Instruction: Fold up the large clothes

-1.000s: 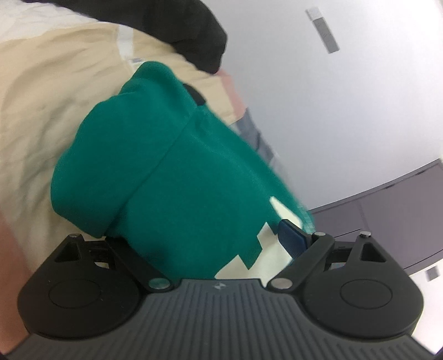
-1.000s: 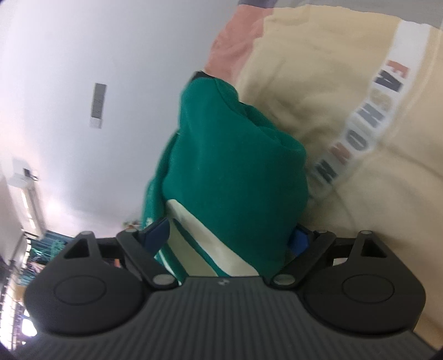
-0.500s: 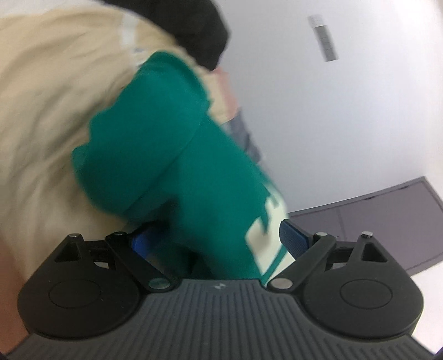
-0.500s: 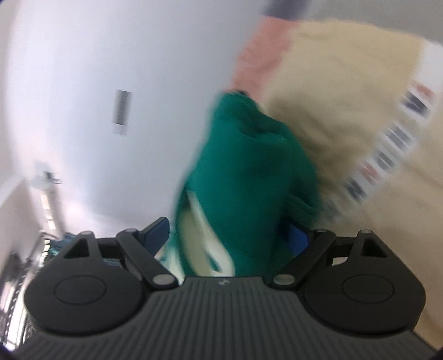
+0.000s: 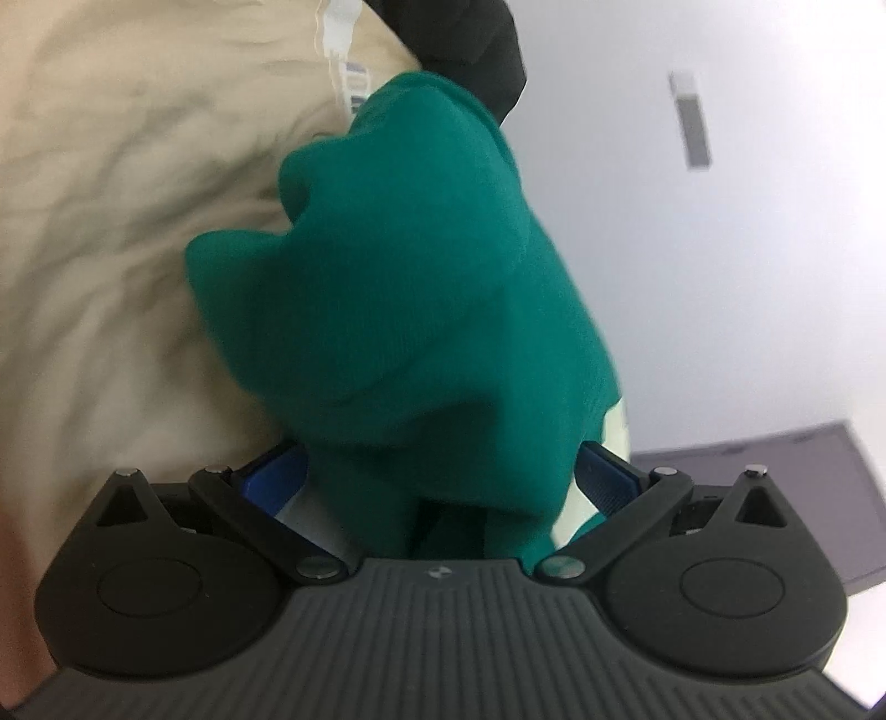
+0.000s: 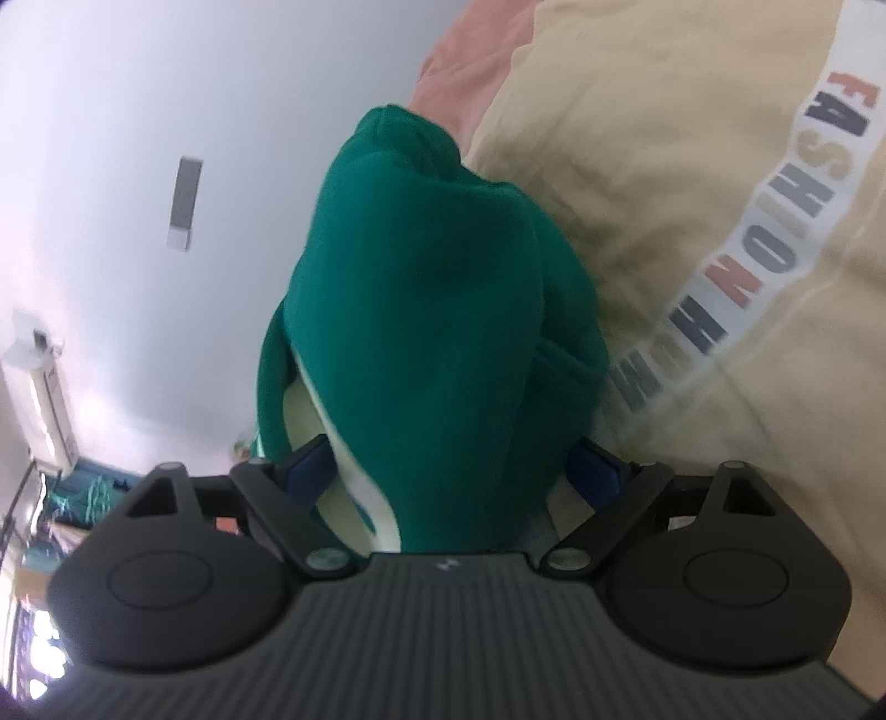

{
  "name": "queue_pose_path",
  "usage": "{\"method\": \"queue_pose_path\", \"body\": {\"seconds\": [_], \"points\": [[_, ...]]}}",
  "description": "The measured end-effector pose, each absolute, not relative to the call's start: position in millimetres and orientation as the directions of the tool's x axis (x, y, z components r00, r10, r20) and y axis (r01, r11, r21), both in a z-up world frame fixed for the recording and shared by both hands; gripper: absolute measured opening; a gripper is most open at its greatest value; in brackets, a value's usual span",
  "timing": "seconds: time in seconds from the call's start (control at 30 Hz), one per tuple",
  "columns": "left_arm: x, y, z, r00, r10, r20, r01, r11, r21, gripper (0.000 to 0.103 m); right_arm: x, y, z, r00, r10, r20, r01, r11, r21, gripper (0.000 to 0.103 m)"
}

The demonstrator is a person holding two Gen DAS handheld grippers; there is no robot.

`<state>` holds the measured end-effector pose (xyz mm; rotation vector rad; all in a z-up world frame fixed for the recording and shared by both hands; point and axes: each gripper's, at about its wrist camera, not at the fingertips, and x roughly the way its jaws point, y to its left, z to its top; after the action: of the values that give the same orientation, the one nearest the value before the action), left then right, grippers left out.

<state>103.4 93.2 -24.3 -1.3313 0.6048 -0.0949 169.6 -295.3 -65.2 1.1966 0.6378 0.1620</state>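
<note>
A folded green garment (image 5: 398, 277) with cream patches bulges out between the jaws of my left gripper (image 5: 440, 476). Those jaws are opening and stand wide. Both blue pads (image 5: 274, 479) show, with a light gap beside the left one. In the right wrist view the same green garment (image 6: 432, 288) fills the space between the jaws of my right gripper (image 6: 453, 473), which is shut on it. The bundle rests against a beige sweatshirt (image 6: 692, 138) printed with the word FASHION.
The beige sweatshirt (image 5: 111, 221) spreads under and beside the bundle. A black garment (image 5: 465, 33) lies at its far end and pink cloth (image 6: 465, 61) beyond it. A white wall with a small grey fixture (image 5: 689, 119) and a dark cabinet (image 5: 775, 459) lie behind.
The left gripper has sunk and rolled, and its jaws have spread, so both pads now show. The green bundle has bunched up more. The right gripper shifted a little, with its jaws the same width.
</note>
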Motion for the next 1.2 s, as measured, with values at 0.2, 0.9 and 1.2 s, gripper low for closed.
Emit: {"method": "queue_pose_path", "body": {"seconds": [0.2,0.9,1.2], "points": [[107.5,97.0,-33.9,0.871,-0.359,-0.334,-0.286,0.181,-0.941,0.103,185.9,-280.3,-63.3,0.841,0.377,-0.388,0.240,0.383,0.892,0.103],[121.3,83.8,-15.2,0.893,-0.251,-0.372,-0.261,0.384,-0.886,0.038,207.9,-271.5,-39.6,0.861,0.439,-0.257,0.011,0.490,0.872,0.044],[92.6,69.1,18.1,0.877,-0.336,-0.343,-0.202,0.391,-0.898,0.036,179.1,-293.6,18.9,0.854,0.475,-0.212,-0.110,0.564,0.818,0.042]]}}
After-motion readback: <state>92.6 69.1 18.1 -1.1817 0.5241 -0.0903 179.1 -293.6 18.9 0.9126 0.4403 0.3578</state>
